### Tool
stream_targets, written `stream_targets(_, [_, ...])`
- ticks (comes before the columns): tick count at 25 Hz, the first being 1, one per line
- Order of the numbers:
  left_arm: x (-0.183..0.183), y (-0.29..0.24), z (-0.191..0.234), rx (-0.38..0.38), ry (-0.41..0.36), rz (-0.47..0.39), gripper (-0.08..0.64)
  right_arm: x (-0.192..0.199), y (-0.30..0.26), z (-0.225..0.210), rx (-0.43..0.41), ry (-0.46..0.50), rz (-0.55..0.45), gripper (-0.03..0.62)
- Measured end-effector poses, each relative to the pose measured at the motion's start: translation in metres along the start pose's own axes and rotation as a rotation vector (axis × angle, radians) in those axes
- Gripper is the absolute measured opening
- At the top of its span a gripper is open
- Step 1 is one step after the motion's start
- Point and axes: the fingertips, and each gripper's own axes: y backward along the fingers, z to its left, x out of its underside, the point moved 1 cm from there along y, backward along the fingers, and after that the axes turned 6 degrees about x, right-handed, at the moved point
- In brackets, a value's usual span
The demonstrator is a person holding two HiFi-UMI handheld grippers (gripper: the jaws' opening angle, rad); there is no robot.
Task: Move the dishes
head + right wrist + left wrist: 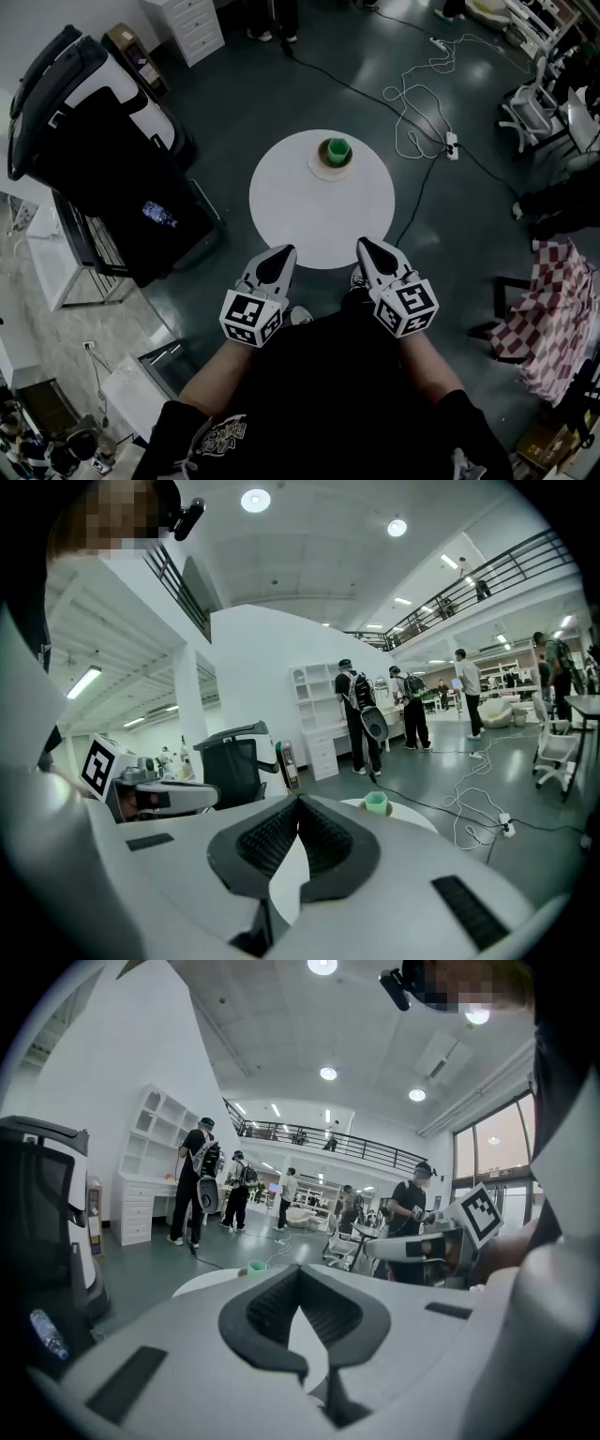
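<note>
I find left tongs [284, 251], right tongs [365, 246] both closed, empty, at lower rim of surface [300, 211]. Green cup [337, 149] on plate [322, 172] sits upper centre, well apart. Risk: tilted lift could slide cup off.

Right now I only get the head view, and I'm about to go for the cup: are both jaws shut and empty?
Observer: The left gripper has its jaws together, with nothing between them.
Operator: And the right?
Observer: The right gripper is the same: jaws together, empty.
Operator: Anyone beyond the table?
Observer: Yes, people stand by the shelves, past the table and behind the cup.
</note>
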Motion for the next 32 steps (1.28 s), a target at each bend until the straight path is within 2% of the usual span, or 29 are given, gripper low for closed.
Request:
stream_targets(5, [-0.002,0.0,0.001,-0.016,-0.009,-0.016,0.005,-0.005,-0.006,-0.004,-0.013,0.011,-0.005,0.021])
stream_targets(11, [-0.004,-0.01,0.006,-0.071,-0.007,-0.024,0.005,-0.008,-0.027,-0.018,-0.066,0.027,0.008,0.021])
stream_targets(17, [-0.007,-0.025,0.015,-0.114,0.053,-0.058,0.003,-0.017,-0.055,-0.036,-0.116,0.049,0.026,0.021])
stream_targets(24, [-0.003,-0.049,0.024,-0.15,0.057,-0.052,0.005,-0.02,-0.09,-0.064,-0.127,0.07,0.04,0.023])
stream_targets(32, [0.004,-0.091,0.037,-0.181,0.042,-0.052,0.005,-0.003,-0.138,-0.103,-0.134,0.07,0.083,0.028])
